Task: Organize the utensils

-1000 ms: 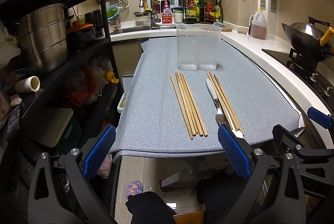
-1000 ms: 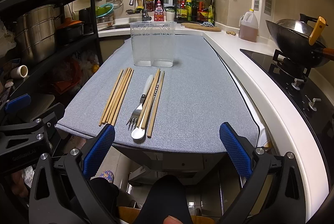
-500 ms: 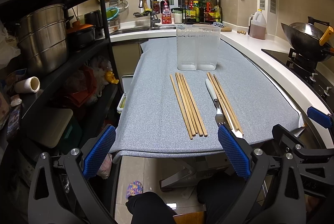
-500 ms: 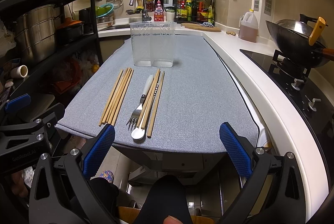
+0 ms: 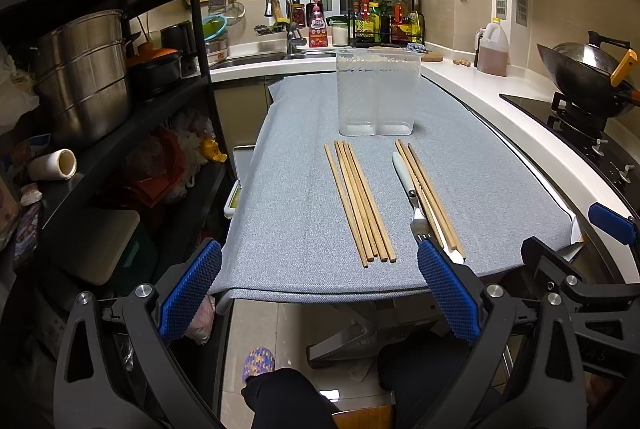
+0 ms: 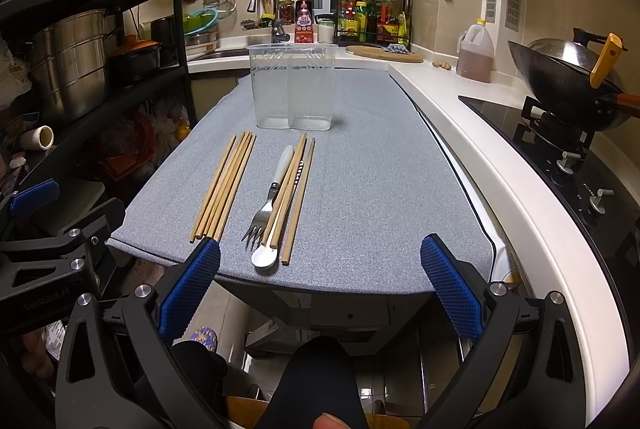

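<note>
Kitchen surface (image 6: 380,189) with grey cloth carries loose chopsticks (image 6: 224,185), then a fork (image 6: 266,207) and spoon (image 6: 276,229) mixed with more chopsticks before the clear holder (image 6: 292,93), and both wide-open grippers, left gripper (image 5: 320,289) and right gripper (image 6: 320,285), may drag neighbours when picking one.

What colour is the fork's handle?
White; the fork handle shows best in the right wrist view.
</note>
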`<state>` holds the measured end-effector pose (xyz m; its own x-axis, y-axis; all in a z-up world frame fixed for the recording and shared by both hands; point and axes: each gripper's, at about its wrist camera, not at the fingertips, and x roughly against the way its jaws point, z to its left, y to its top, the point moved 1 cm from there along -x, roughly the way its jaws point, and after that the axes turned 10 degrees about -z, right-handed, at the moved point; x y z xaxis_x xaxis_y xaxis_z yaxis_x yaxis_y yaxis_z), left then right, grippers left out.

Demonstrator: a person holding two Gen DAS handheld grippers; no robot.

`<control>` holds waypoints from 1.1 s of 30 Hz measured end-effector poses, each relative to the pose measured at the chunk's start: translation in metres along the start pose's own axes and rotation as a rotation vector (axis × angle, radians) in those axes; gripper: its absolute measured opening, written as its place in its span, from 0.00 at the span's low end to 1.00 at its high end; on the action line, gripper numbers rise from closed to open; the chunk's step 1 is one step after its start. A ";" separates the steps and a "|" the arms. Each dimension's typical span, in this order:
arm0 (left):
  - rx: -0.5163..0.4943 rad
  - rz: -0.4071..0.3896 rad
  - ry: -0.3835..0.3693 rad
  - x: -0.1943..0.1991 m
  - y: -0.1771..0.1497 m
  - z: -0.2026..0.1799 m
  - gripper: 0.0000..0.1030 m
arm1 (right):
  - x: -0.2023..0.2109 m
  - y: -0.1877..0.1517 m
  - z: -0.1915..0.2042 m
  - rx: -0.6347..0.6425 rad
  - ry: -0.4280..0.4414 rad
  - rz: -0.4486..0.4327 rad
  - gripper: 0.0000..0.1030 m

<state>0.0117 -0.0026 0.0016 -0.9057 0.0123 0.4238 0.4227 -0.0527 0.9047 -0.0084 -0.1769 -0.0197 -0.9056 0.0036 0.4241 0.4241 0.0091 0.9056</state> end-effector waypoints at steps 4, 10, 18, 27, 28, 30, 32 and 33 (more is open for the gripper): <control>-0.001 0.003 -0.006 0.000 -0.001 -0.001 0.93 | 0.002 0.003 -0.002 -0.001 -0.003 -0.004 0.95; -0.011 -0.011 -0.025 -0.003 0.001 -0.004 0.93 | 0.002 0.007 -0.006 -0.011 0.008 -0.032 0.95; 0.006 -0.092 -0.016 -0.011 0.001 0.003 0.93 | -0.005 0.014 -0.019 -0.064 0.095 -0.138 0.95; 0.045 -0.151 -0.055 -0.038 -0.001 0.008 0.92 | -0.052 -0.010 -0.029 -0.013 -0.055 -0.052 0.95; 0.042 -0.148 -0.057 -0.043 -0.003 0.007 0.92 | -0.057 -0.013 -0.030 -0.016 -0.059 -0.038 0.95; 0.040 -0.132 -0.061 -0.052 -0.009 0.006 0.90 | -0.068 -0.019 -0.032 -0.035 -0.048 -0.002 0.95; 0.046 -0.115 -0.063 -0.060 -0.013 0.005 0.85 | -0.076 -0.023 -0.033 -0.050 -0.032 0.017 0.95; 0.052 -0.100 -0.070 -0.065 -0.016 0.005 0.81 | -0.079 -0.026 -0.032 -0.052 -0.029 0.024 0.95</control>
<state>0.0638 0.0023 -0.0399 -0.9396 0.0845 0.3316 0.3331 0.0044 0.9429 0.0524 -0.2090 -0.0761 -0.8945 0.0324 0.4458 0.4443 -0.0436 0.8948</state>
